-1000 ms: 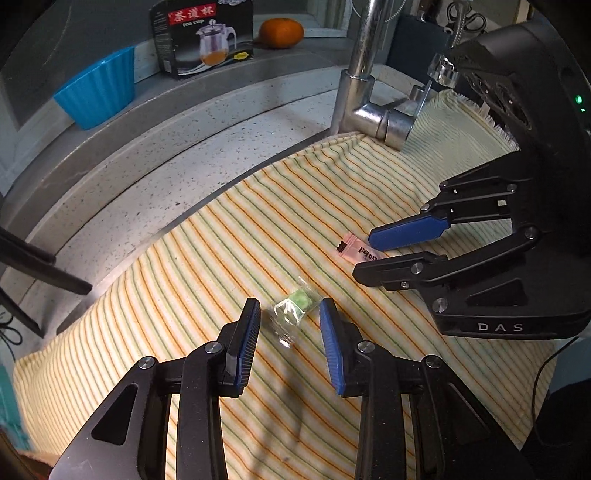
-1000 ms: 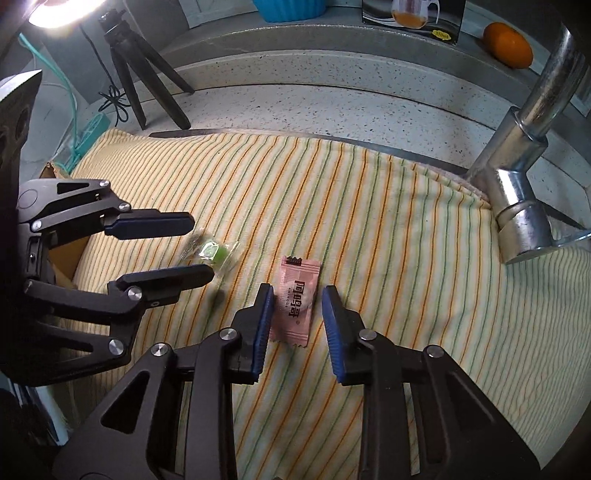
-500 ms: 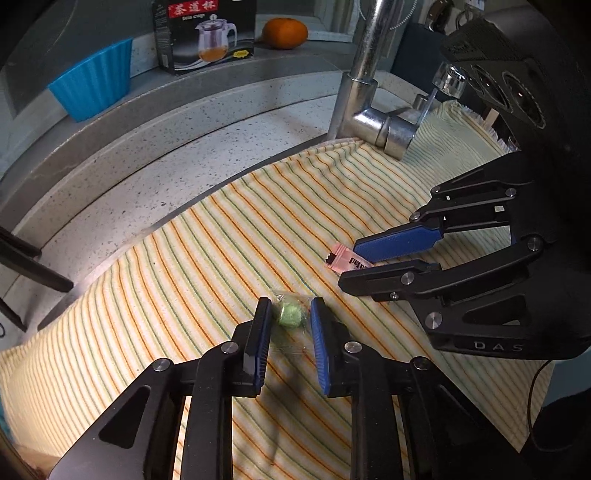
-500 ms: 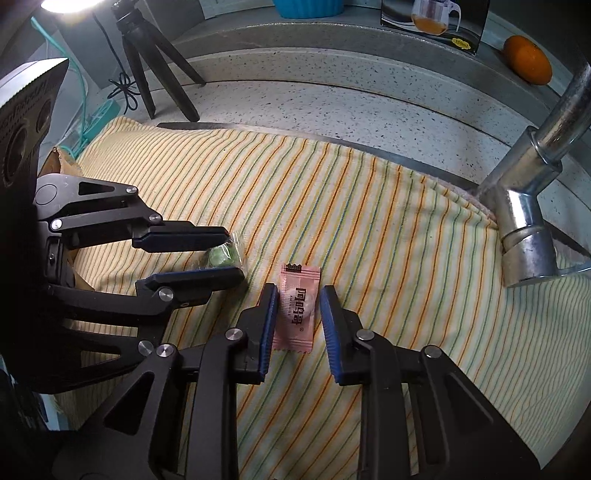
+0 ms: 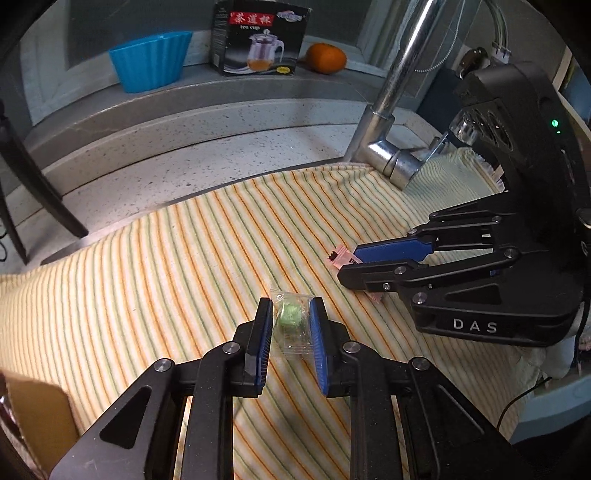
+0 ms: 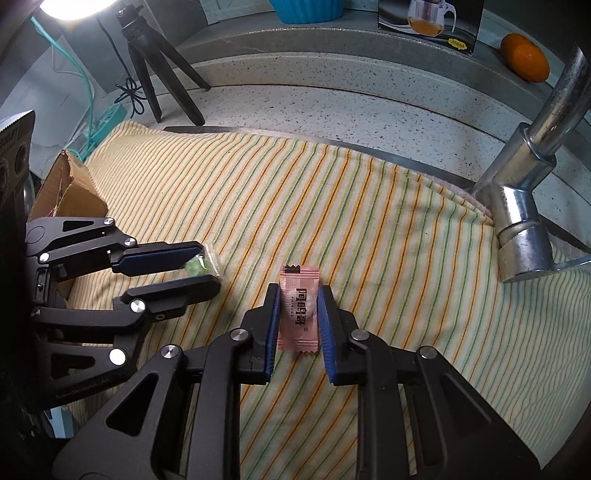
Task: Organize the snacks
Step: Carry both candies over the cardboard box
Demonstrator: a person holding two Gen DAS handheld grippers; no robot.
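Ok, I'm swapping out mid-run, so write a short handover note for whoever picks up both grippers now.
Left gripper: shut on the green candy in its clear wrapper.
Right gripper: shut on the pink candy.
Both sweets are pinched just over the striped cloth; whether they are clear of it is hard to tell.
Cardboard box sits at the cloth's left edge.
Done: both gripped. Left: carry them off and drop them, probably in the box.

A striped cloth (image 6: pixel 369 221) is spread over a speckled grey counter (image 6: pixel 332 110). A shiny metal tap (image 6: pixel 524 199) is seen at the side. A blue pot (image 5: pixel 149 61), a box (image 5: pixel 258 38) and an orange (image 5: pixel 327 59) are kept on the ledge. A bright lamp (image 6: pixel 70 7) is lit above a small black tripod (image 6: pixel 159 74).
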